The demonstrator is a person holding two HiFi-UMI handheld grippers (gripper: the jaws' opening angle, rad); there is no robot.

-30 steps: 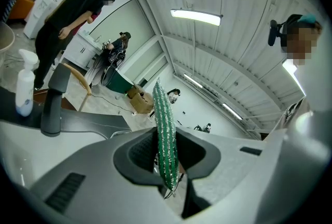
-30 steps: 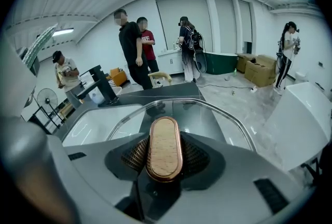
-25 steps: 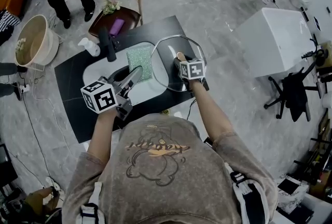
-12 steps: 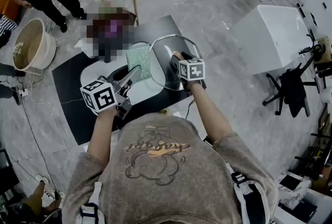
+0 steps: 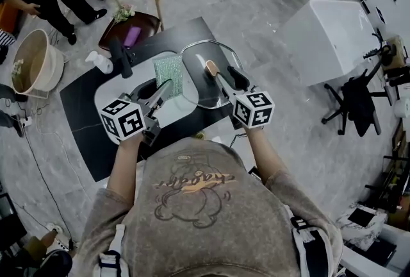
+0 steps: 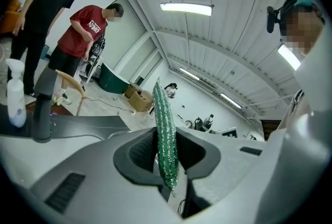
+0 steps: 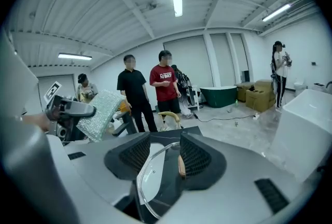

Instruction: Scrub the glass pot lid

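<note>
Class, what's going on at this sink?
A person holds a tool in each hand over a white sink. The left claw pinches a green sparkly scrubbing cloth. The right claw grips a round glass pot lid, tilted above the sink; its jaws have just been opening slightly, lid between them. Cloth and lid are apart.

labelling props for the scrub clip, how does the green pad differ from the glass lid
The green scrub pad is opaque, rectangular and textured; the glass pot lid is clear, rounded and smooth. The pad is smaller than the lid. Both hang by the white sink.
</note>
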